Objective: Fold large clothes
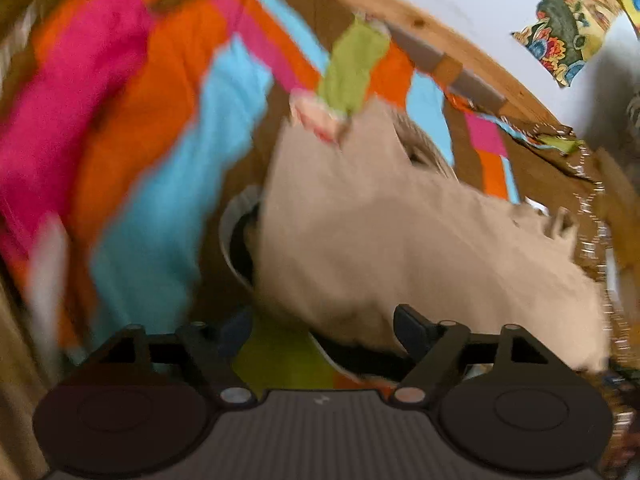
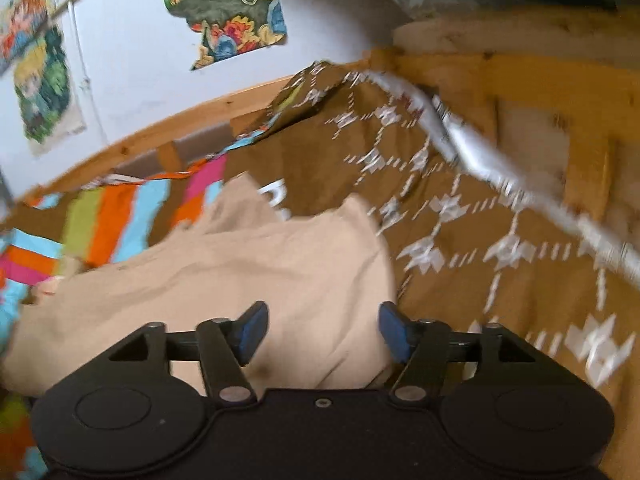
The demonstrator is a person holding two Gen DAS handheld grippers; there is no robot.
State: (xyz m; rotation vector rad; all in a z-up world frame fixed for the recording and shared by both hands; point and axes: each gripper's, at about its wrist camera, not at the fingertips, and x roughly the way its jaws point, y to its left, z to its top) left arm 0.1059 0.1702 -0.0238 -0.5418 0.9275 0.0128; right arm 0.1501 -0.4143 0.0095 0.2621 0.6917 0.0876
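Note:
A large beige garment [image 1: 384, 232] lies rumpled on a bed with a brown bedspread [image 2: 480, 240] striped in pink, orange and blue. It also shows in the right wrist view [image 2: 224, 272]. My left gripper [image 1: 320, 332] is low at the garment's near edge with its jaws spread wide. Only its right finger [image 1: 412, 330] shows, against the cloth. A dark collar or lining [image 1: 244, 248] shows under the beige cloth. My right gripper [image 2: 320, 332] is open just above the garment, with both blue pads [image 2: 252, 330] apart and nothing between them.
A wooden bed frame [image 2: 540, 80] runs along the far side and the right. A white wall with colourful pictures [image 2: 224, 4] stands behind the bed. A green cloth [image 1: 352, 68] lies beyond the garment. Both views are blurred by motion.

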